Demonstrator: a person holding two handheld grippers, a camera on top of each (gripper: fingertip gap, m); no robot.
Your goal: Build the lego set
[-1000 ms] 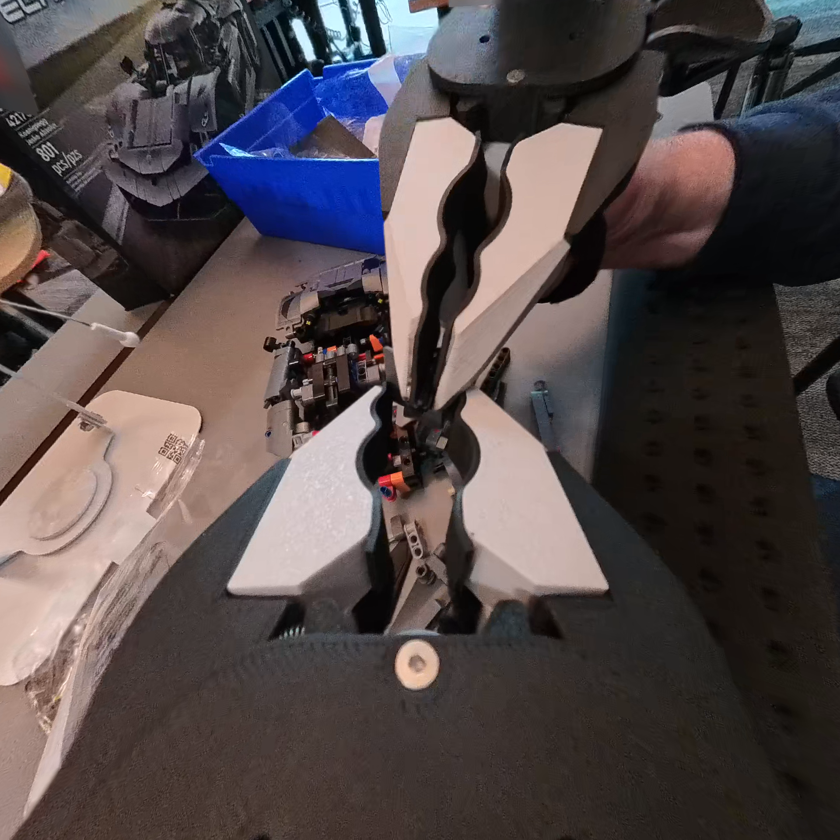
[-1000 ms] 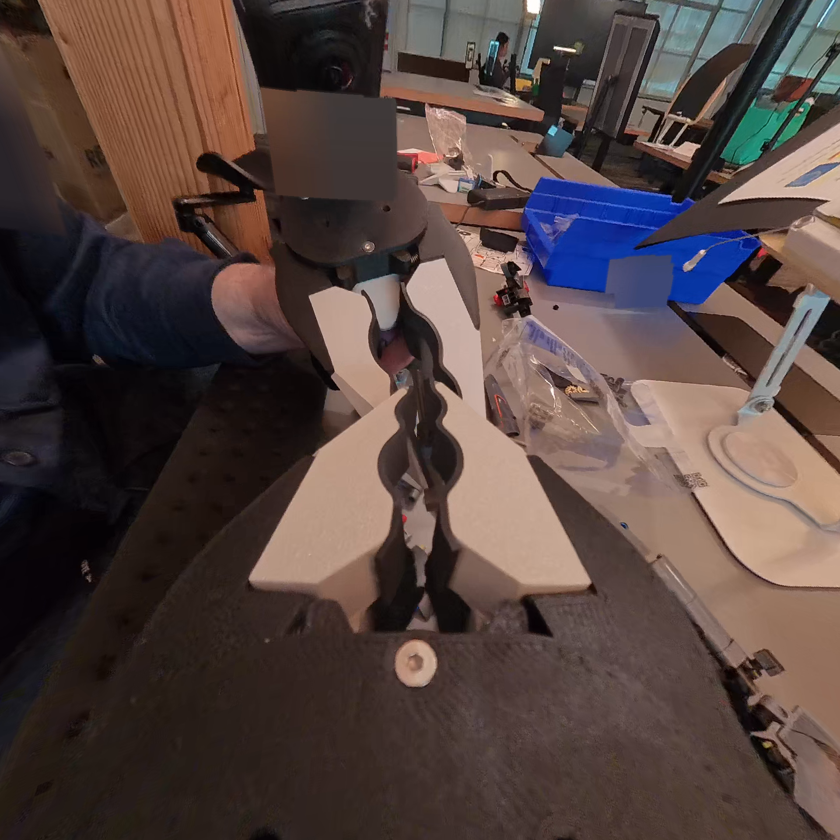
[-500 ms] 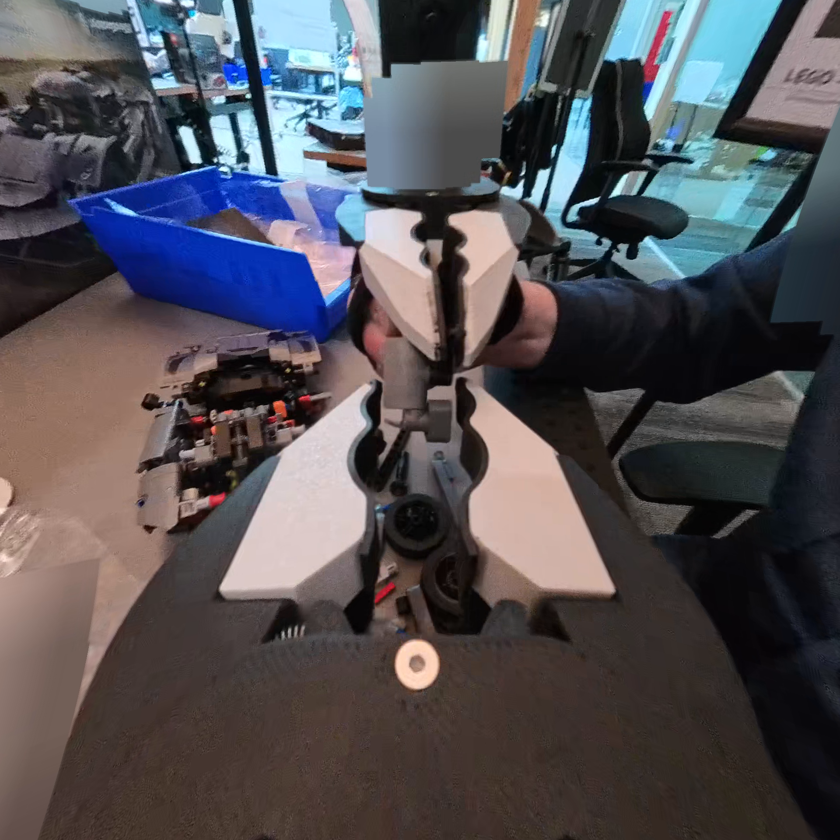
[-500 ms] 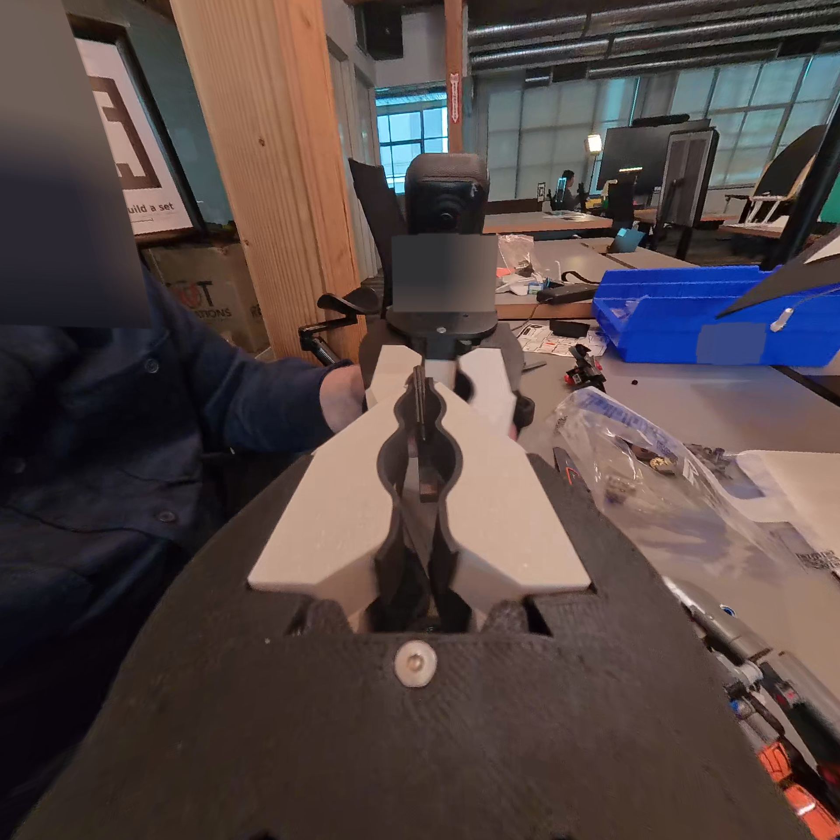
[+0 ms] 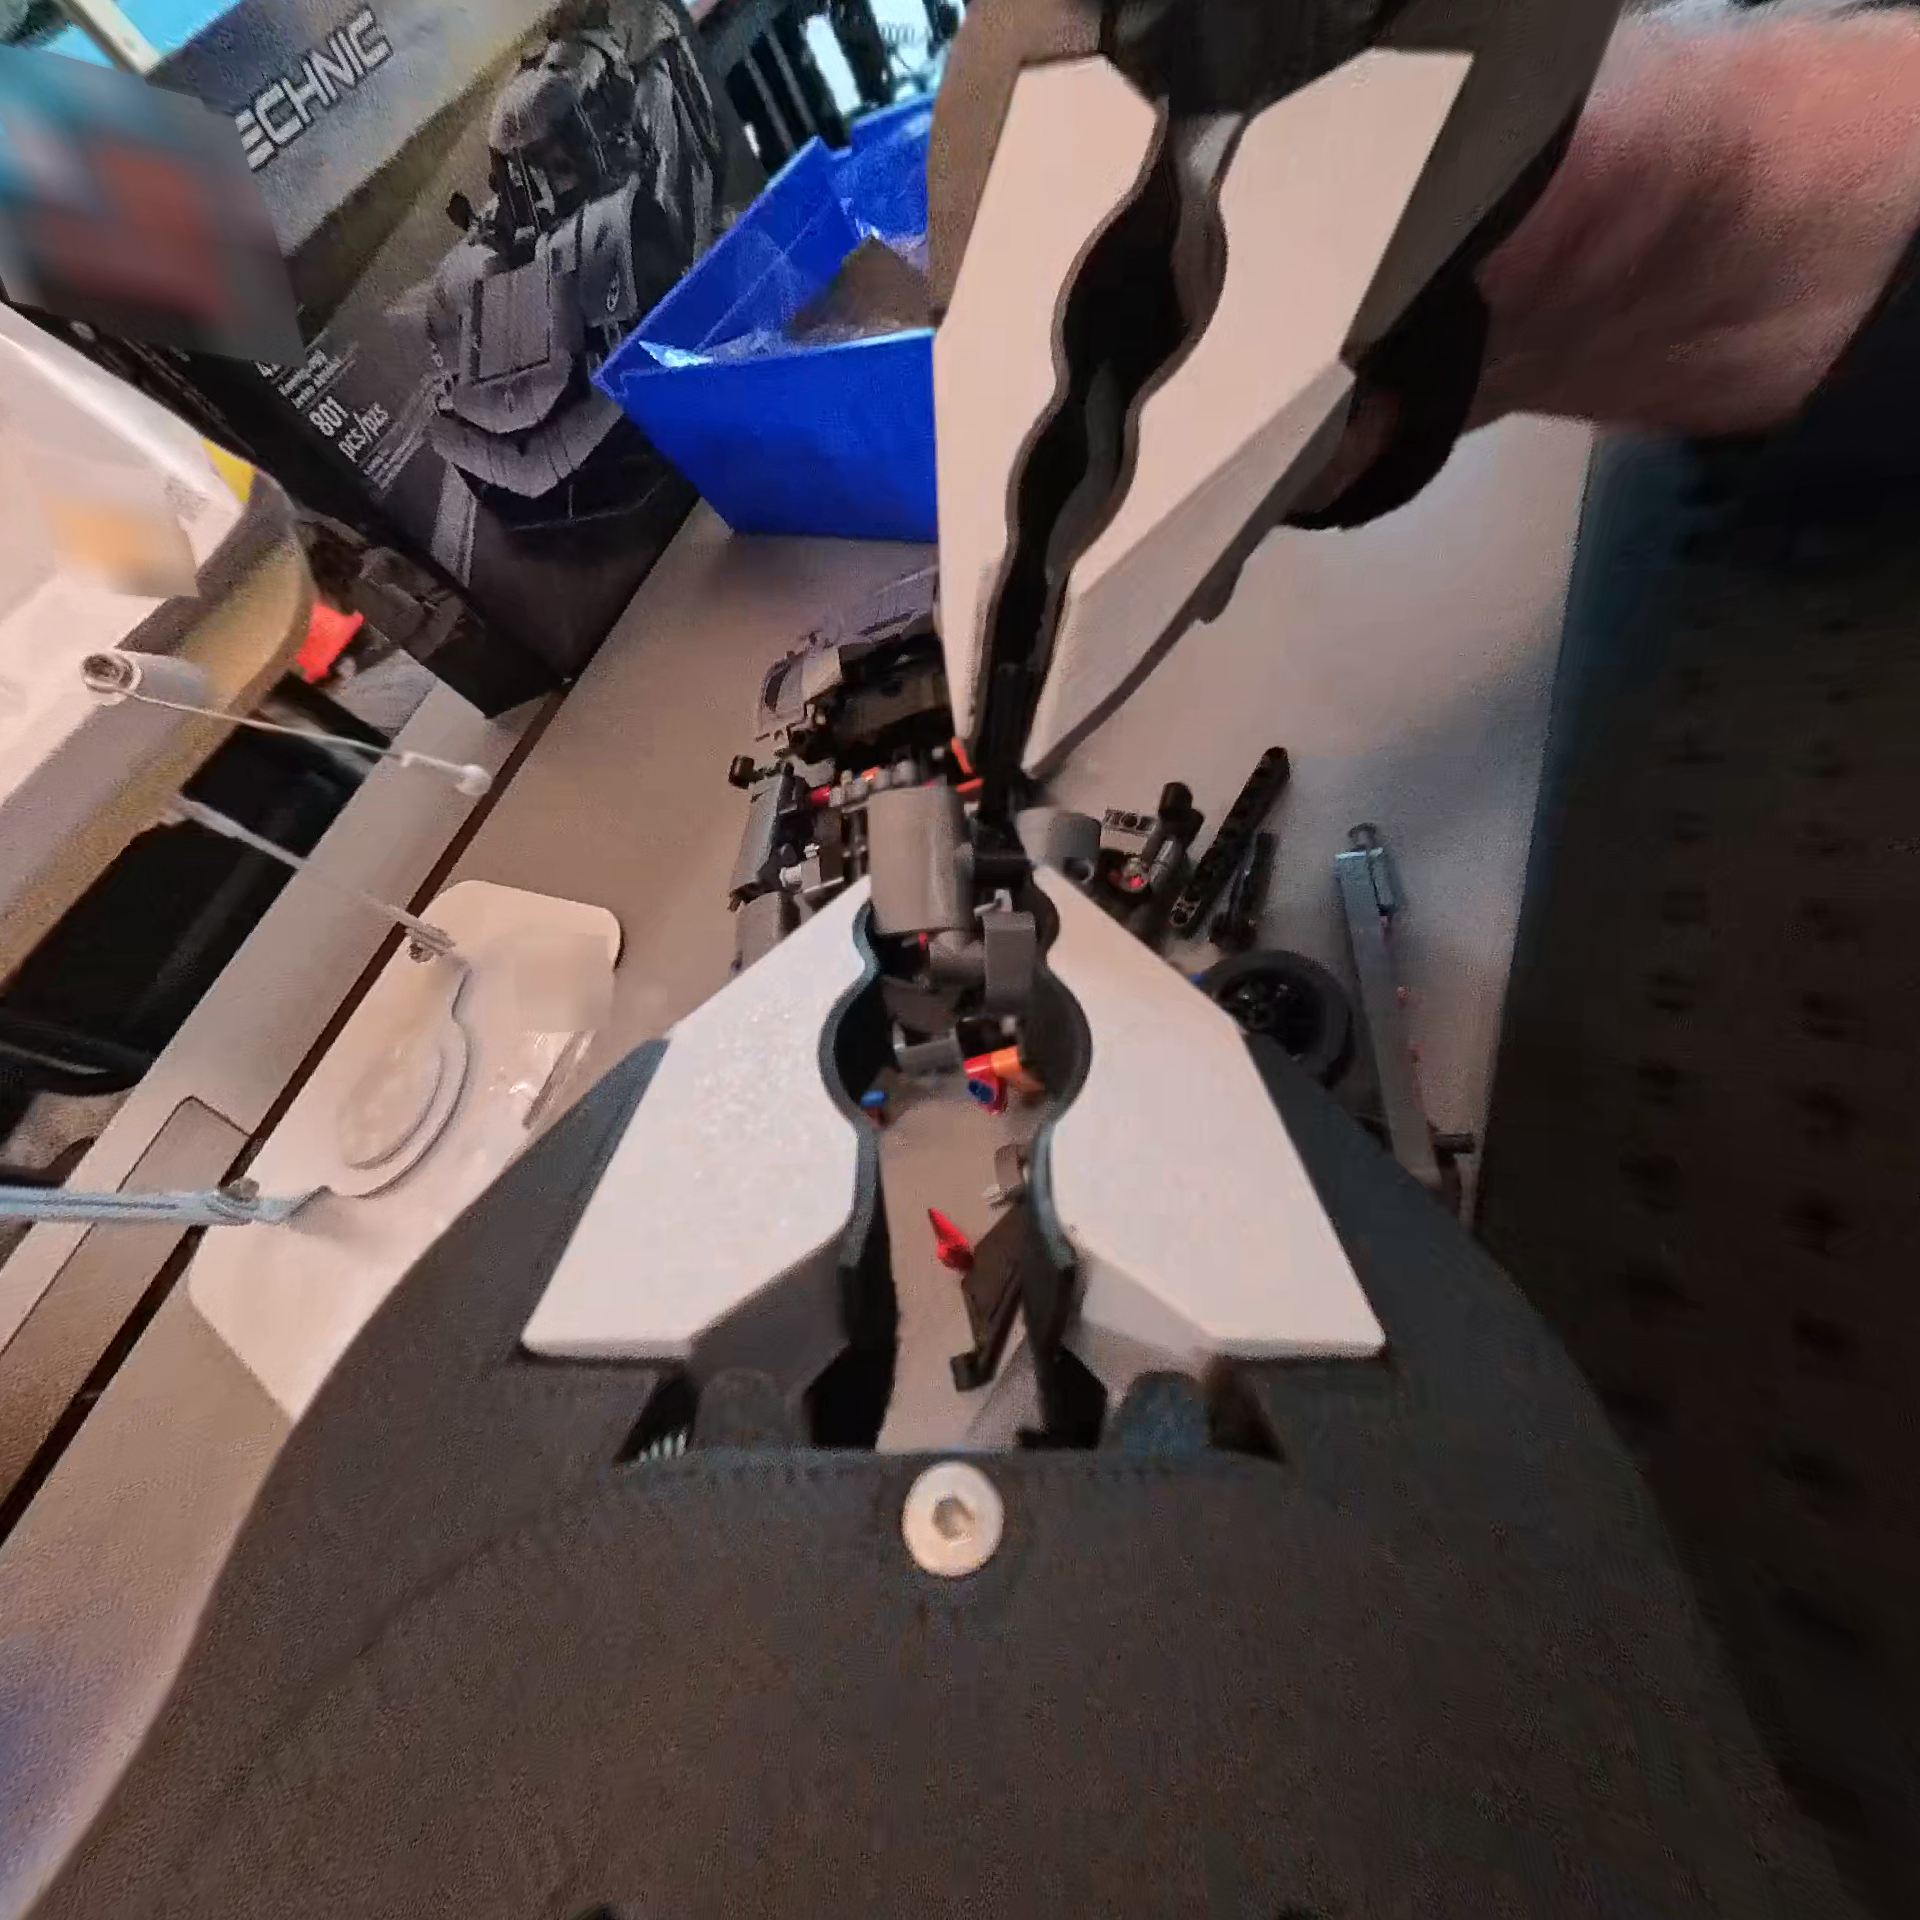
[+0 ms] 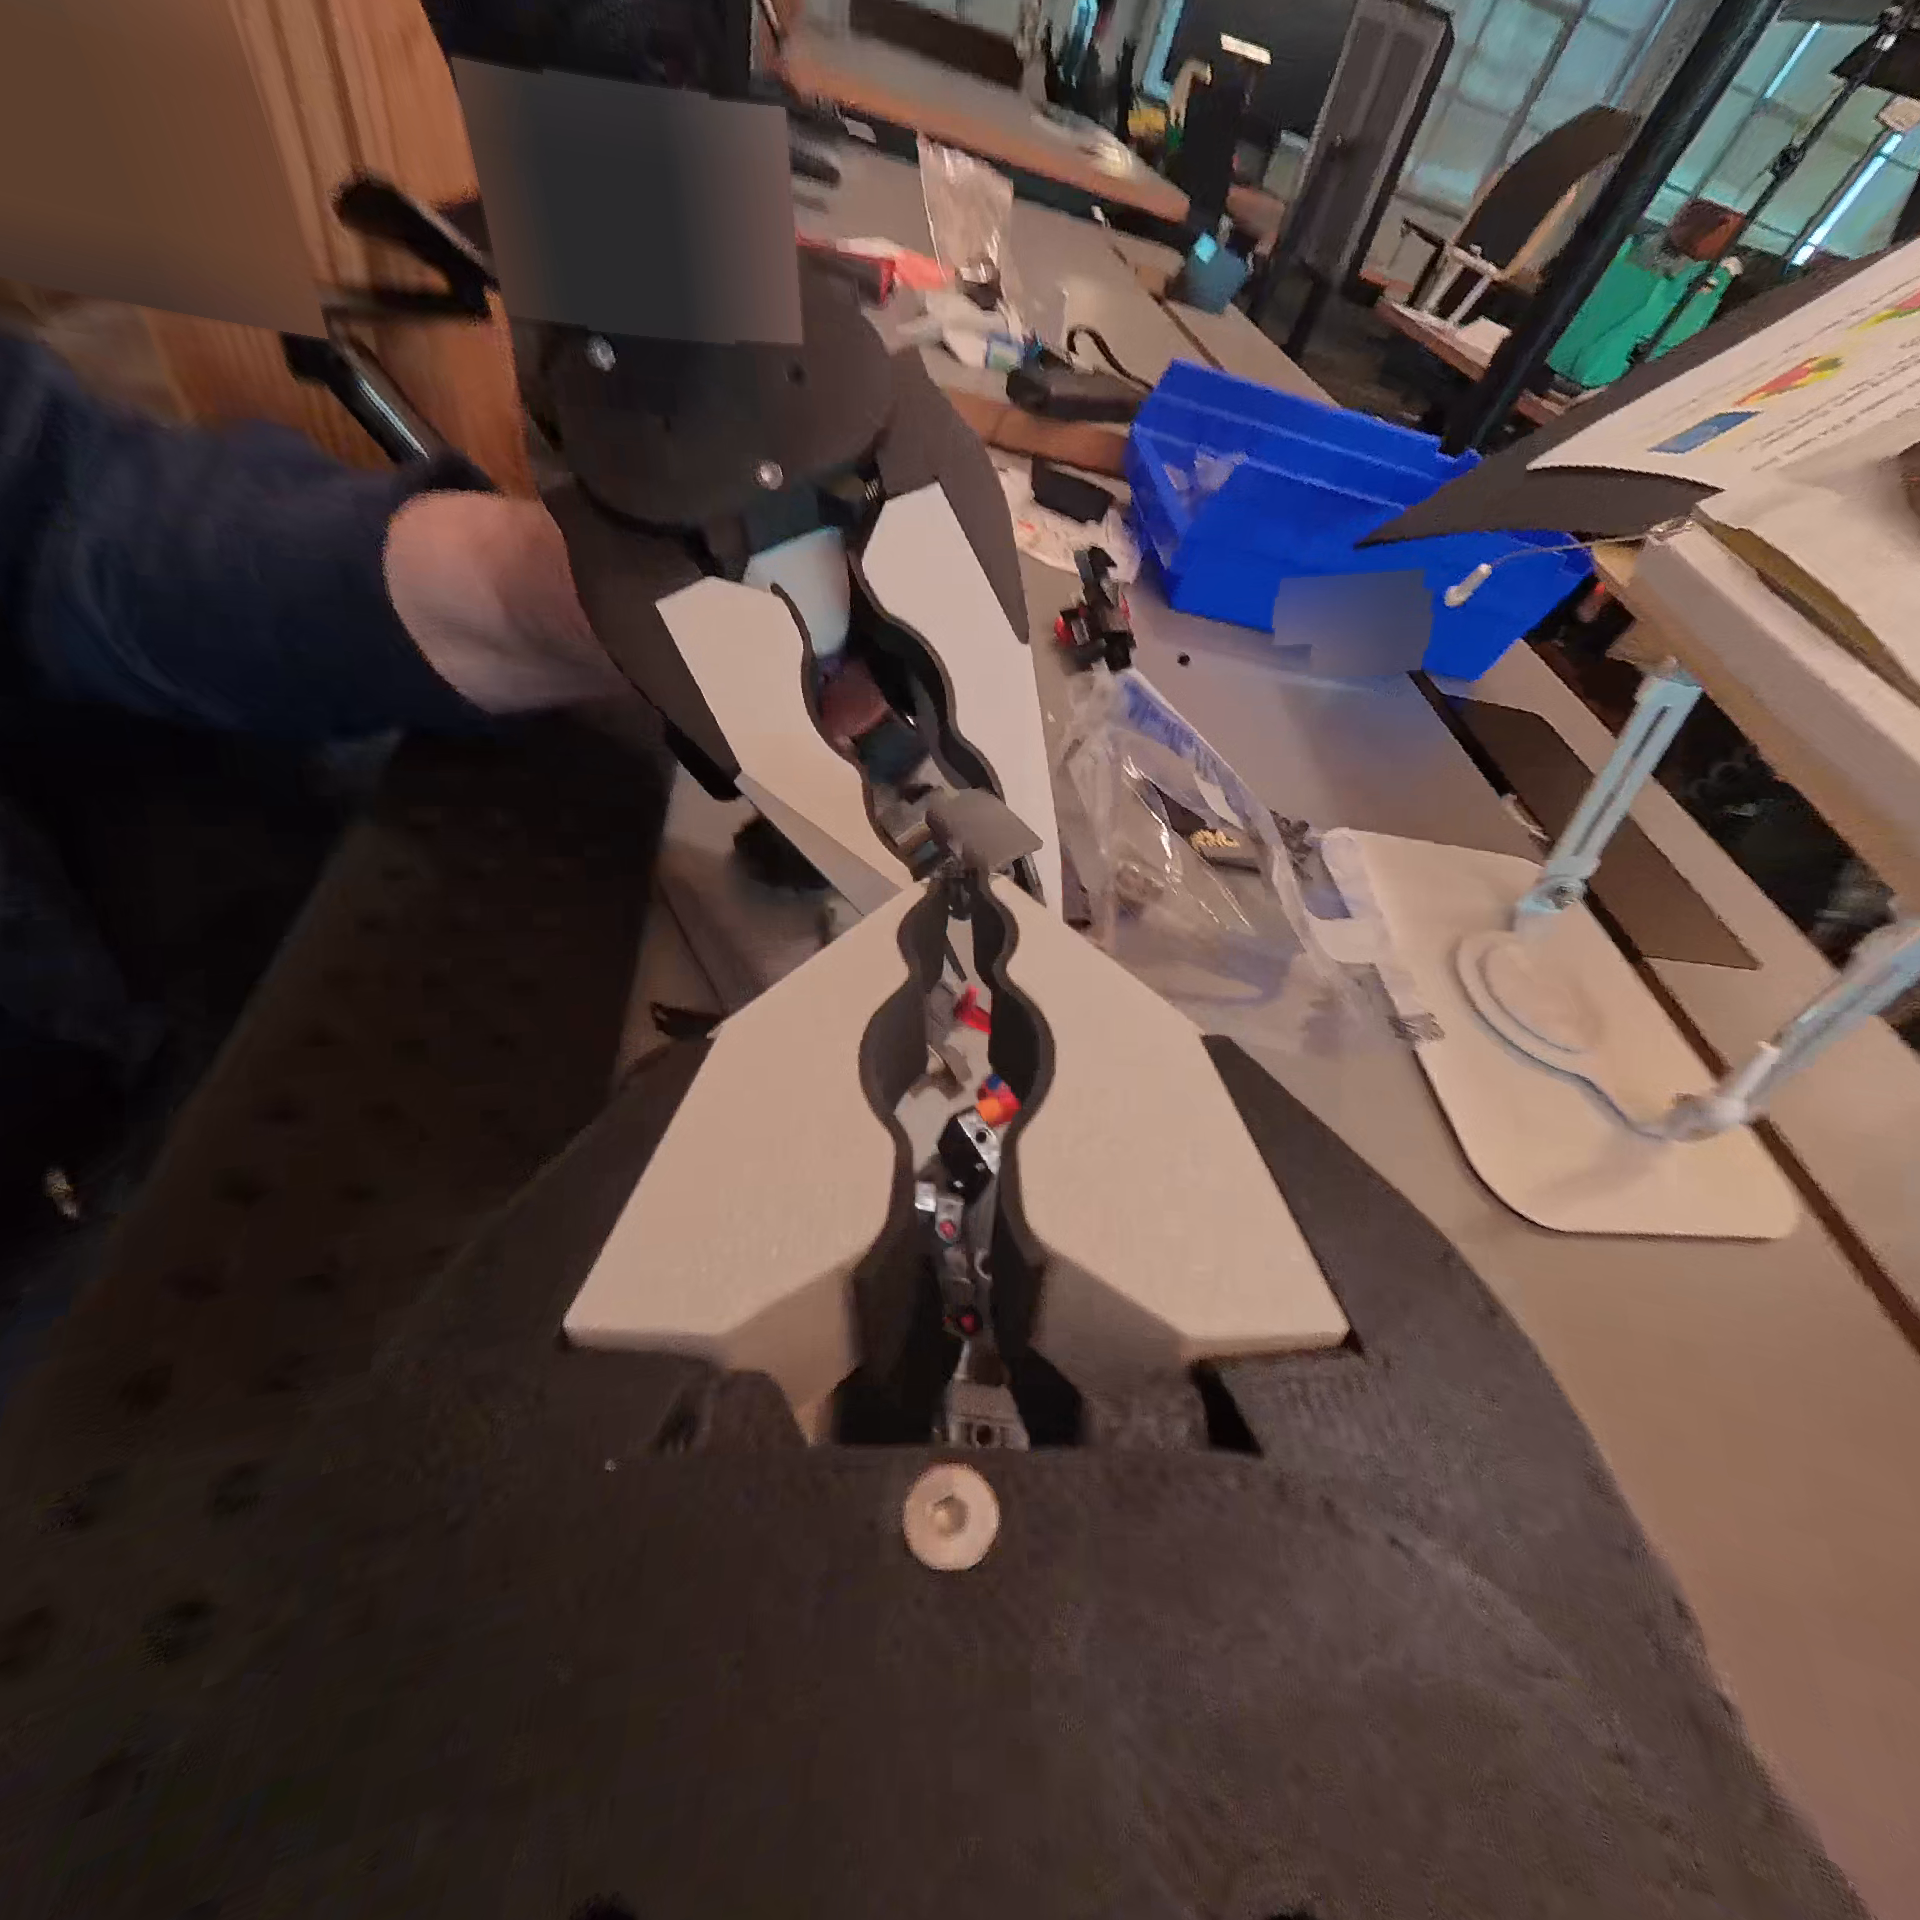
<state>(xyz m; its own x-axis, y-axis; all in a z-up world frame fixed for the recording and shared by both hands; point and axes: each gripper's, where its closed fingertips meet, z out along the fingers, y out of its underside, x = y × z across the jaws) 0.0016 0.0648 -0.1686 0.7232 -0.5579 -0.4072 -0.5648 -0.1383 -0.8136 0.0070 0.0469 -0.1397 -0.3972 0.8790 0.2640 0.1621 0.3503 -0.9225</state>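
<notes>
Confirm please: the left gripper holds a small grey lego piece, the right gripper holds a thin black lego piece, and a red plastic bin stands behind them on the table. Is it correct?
Not entirely. The plastic bin is blue, not red, as the left wrist view shows. The rest holds: the left gripper holds a small grey lego piece, and the right gripper holds a thin black lego piece.

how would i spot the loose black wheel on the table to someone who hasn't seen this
Start at the blue bin at the back of the grey table. Come forward past the half-built lego model to the loose parts on its right. The black wheel is the only round tyre there, beside straight black beams.
</notes>
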